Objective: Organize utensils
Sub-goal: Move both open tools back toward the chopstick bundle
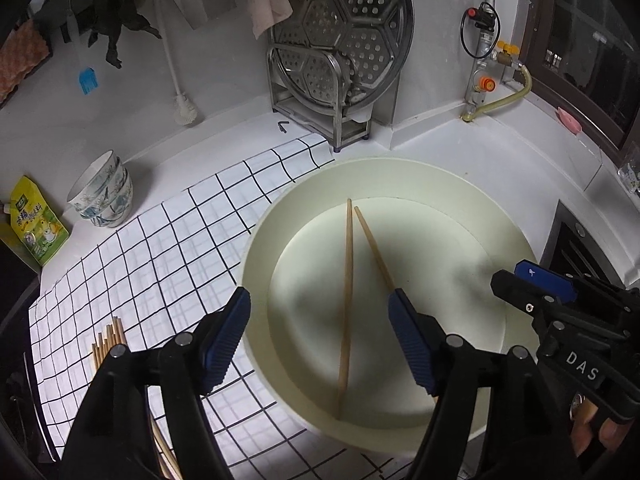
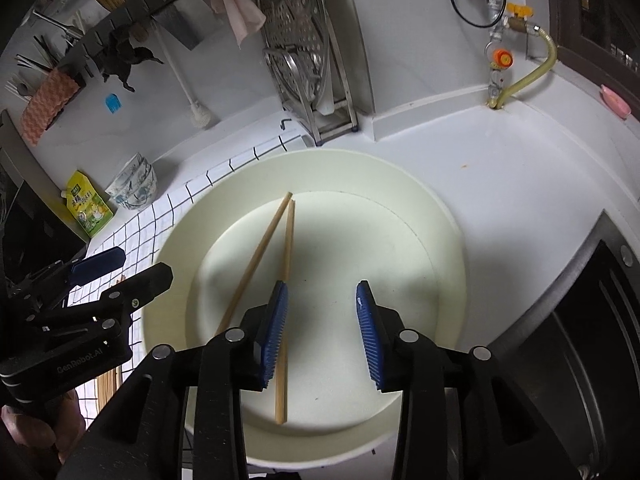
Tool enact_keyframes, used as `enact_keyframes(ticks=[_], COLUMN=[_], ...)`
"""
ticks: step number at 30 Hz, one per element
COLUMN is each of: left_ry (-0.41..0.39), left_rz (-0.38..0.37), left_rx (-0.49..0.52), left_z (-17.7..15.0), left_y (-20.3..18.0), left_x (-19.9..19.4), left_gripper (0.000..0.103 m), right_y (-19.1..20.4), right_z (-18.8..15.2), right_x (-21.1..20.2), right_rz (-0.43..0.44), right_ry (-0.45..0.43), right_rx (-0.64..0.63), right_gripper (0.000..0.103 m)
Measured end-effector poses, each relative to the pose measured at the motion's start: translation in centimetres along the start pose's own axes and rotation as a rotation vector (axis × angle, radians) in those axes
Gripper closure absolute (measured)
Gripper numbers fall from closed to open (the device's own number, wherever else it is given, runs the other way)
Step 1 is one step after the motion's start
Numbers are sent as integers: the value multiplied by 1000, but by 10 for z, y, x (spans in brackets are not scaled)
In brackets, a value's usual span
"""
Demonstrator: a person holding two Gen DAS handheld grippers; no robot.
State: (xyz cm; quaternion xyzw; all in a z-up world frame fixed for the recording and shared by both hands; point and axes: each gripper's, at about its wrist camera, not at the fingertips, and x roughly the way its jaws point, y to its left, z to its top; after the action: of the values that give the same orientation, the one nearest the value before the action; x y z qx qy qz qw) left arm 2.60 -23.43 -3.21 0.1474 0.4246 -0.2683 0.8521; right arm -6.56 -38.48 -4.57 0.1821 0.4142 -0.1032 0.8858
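Observation:
Two wooden chopsticks (image 1: 347,296) lie inside a round cream basin (image 1: 496,216) on the counter, their far ends close together. In the right wrist view the same chopsticks (image 2: 256,260) lie in the basin (image 2: 448,240). My left gripper (image 1: 320,336) is open and empty, hovering over the basin's left rim. My right gripper (image 2: 322,320) is open and empty above the basin, its left finger just over one chopstick. A bundle of more chopsticks (image 1: 107,340) lies on the checked mat left of the basin.
A black-and-white checked mat (image 1: 160,248) covers the counter. Stacked patterned bowls (image 1: 104,196) and a yellow-green pouch (image 1: 36,224) stand at the left. A steel rack with a perforated steamer tray (image 1: 340,40) stands behind. A stove (image 2: 592,340) is at right.

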Motion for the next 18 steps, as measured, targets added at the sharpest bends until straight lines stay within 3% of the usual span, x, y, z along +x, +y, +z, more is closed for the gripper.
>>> enact_keyframes(ticks=[10,18], left_ry=[-49,-77], left_rz=[3,21], left_rx=[-20,-51], left_z=[-6,-18], left_y=[17,41], left_x=[-32,-53], left_gripper=[28,27], right_y=[20,49], right_z=[-4,-7], right_x=[-27,-35], right_rz=[-6,14], right_ry=[-43,-54], right_rx=[-21,-66], right_gripper=[60,59])
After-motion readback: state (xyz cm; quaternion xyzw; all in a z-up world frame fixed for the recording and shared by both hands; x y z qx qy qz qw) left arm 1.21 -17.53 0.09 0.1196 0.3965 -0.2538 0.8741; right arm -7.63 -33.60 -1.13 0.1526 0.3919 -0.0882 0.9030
